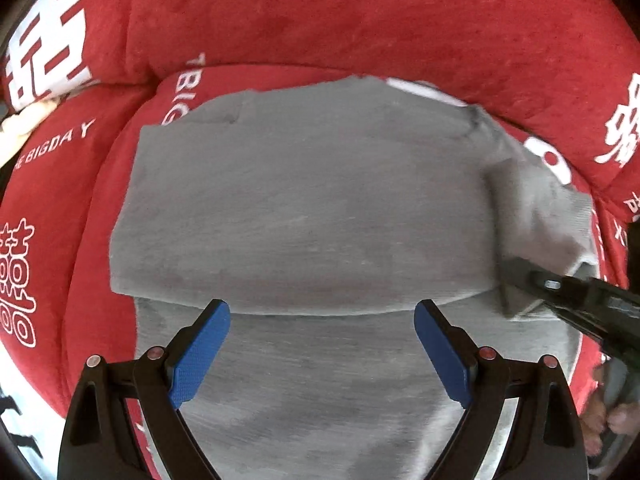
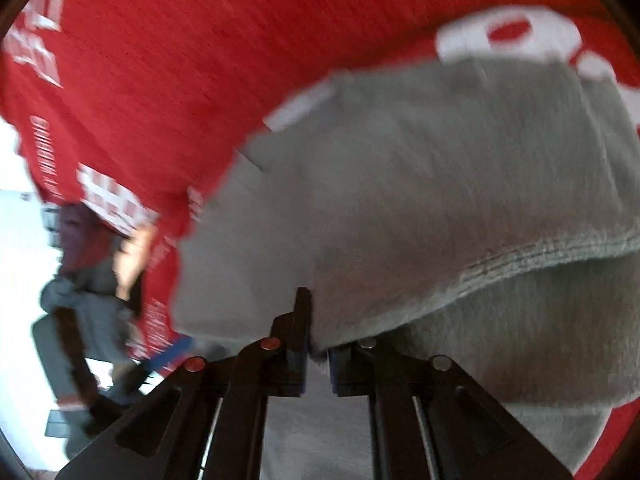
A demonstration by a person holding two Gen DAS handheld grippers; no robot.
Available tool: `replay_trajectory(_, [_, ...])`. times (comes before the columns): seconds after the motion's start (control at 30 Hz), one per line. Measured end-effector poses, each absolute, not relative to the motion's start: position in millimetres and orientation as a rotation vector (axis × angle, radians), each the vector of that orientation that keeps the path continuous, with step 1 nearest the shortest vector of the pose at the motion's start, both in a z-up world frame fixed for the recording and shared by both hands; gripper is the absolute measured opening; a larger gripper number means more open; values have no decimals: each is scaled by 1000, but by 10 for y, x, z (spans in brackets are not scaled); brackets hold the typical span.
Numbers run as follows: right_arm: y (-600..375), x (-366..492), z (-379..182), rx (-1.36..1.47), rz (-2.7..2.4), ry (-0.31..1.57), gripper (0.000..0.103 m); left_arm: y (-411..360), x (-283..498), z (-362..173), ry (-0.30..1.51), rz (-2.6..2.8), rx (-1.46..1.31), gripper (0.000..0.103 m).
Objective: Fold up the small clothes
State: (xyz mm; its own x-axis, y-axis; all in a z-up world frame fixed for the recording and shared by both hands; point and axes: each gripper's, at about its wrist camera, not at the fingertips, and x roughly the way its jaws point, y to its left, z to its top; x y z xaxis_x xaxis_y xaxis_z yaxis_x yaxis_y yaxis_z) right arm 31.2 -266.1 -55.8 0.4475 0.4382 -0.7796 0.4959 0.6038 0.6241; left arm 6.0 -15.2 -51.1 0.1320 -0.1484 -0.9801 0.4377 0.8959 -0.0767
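Partly folded, the grey garment (image 1: 304, 216) lies on red bedding (image 1: 360, 16).

Right wrist pic is all smeary w/ blur. The right claw (image 2: 316, 344) tips are hidden under the grey cloth (image 2: 400, 208). Left of the cloth, a blurry person (image 2: 80, 264), can't tell much. Red cover (image 1: 360, 20) runs off every edge.
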Motion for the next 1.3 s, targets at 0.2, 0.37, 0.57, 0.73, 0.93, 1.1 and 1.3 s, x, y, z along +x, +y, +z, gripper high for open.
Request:
replay_trajectory(0.2, [-2942,-96,-481,1188,-158,1011,53,40,119,-567,1382,-417,232,93])
replay_trajectory(0.37, [-3230,-235,-641,1465,-286,845,21,190,84,-509,1376,-439,206,93])
replay_trajectory(0.57, [-2944,280,-252,1261,-130,811,7,440,102,-448,1361,-442,175,93])
replay_trajectory(0.73, [-2251,938,34,920,98,942,7,696,143,-443,1359,-400,144,93])
replay_trajectory(0.93, [-1511,1210,-303,615,174,1174,11,949,197,-475,1372,-374,115,93])
replay_trajectory(1.1, [-1273,1108,-375,481,173,1270,55,955,286,-417,1353,-383,94,93])
replay_trajectory(1.3, [-1561,622,-175,601,140,1250,66,684,429,-250,1294,-447,84,93])
